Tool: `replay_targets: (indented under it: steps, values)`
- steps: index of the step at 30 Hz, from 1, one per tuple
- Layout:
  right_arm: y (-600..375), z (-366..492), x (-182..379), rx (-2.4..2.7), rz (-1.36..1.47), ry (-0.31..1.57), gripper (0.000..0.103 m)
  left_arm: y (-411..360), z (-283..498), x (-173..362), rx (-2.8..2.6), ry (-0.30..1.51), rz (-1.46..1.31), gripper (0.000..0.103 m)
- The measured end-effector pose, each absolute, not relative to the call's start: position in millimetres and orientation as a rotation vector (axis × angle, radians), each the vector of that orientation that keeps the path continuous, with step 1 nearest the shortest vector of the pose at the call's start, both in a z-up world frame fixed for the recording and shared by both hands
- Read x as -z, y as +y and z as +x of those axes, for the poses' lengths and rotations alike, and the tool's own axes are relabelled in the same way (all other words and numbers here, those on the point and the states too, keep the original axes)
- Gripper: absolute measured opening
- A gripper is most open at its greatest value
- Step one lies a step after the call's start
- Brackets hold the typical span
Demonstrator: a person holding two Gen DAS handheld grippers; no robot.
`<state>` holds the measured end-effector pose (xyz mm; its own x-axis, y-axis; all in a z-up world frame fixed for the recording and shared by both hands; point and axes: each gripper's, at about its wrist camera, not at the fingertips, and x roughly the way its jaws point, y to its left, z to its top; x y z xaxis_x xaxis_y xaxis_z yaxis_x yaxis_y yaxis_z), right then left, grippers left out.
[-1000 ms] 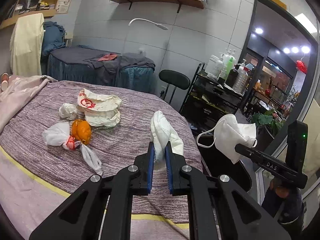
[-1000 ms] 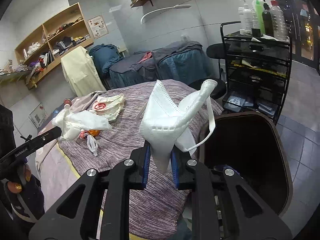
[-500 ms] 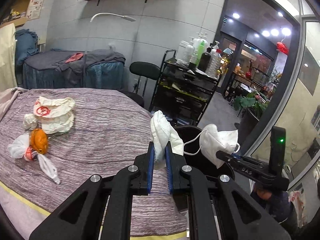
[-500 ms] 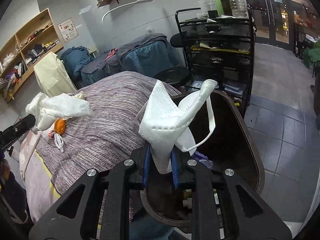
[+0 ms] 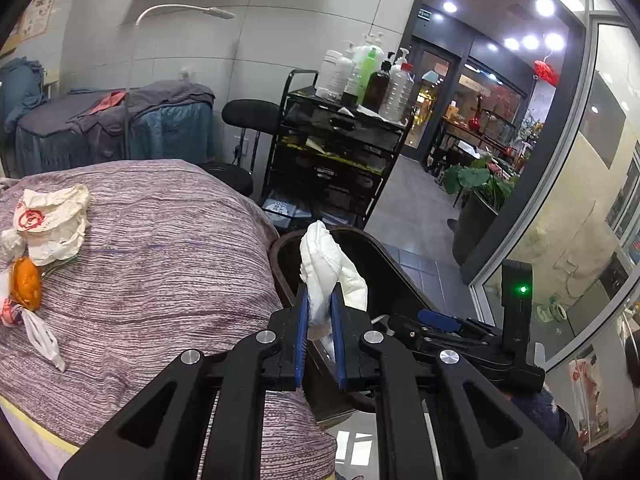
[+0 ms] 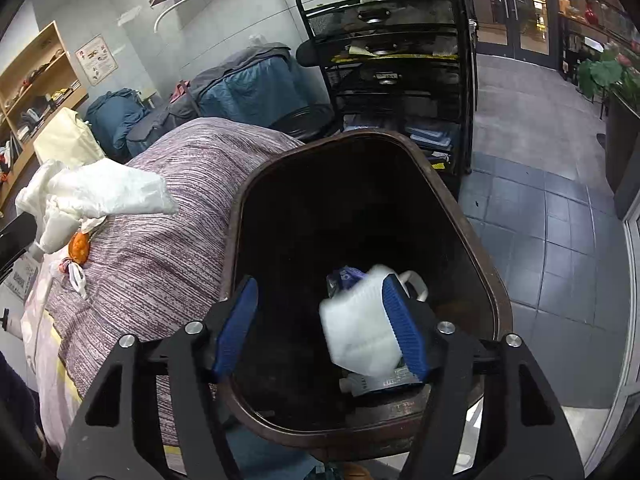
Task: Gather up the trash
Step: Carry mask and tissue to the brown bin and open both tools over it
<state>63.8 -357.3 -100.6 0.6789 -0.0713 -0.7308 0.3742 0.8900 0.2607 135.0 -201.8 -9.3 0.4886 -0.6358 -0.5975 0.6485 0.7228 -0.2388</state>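
My left gripper (image 5: 319,340) is shut on a crumpled white tissue (image 5: 326,268) and holds it over the near rim of the dark brown trash bin (image 5: 288,256). My right gripper (image 6: 320,332) is open above the bin (image 6: 476,240). A white face mask (image 6: 360,328), blurred, is loose by the right finger pad (image 6: 404,328) inside the bin's mouth. The left gripper's tissue also shows in the right wrist view (image 6: 100,196). On the purple bedspread (image 5: 152,264) lie a crumpled paper bag (image 5: 52,224) and an orange item in a white plastic bag (image 5: 26,284).
A black wire trolley (image 5: 336,152) with bottles stands behind the bin, with a black stool (image 5: 250,114) beside it. Grey tiled floor (image 6: 540,208) lies to the right. Other rubbish lies at the bin's bottom (image 6: 372,384). A glass door frame (image 5: 532,200) is at right.
Both grippers swung right from the bed to the bin. The right gripper opened and let go of the mask, which is dropping into the bin. The left gripper still holds its tissue.
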Motion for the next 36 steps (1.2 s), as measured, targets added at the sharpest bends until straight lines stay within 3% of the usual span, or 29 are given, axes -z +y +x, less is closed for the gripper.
replay_targets:
  steps: [2,17,34,35,36]
  values:
    - [-358.5,61.9,100.7,0.272,0.415,0.788,0.076,-206.0,135.6,12.4,0.784,0.724,0.03,0.011]
    - [-385.0,19.6,53.3,0.414,0.433,0.597,0.076,-253.7,136.3,24.9,0.857,0.765,0.102,0.011]
    - [-412.0,-3.2,47.0,0.489,0.473,0.563,0.076,-309.9,140.9,58.7,0.895,0.857,0.228,0.012]
    - [-412.6,-3.7,46.9,0.492,0.475,0.561,0.076,-312.1,140.8,61.0,0.893,0.86,0.238,0.016]
    - [-413.0,-3.9,47.1,0.495,0.476,0.56,0.076,-313.3,140.1,62.9,0.891,0.862,0.245,0.03]
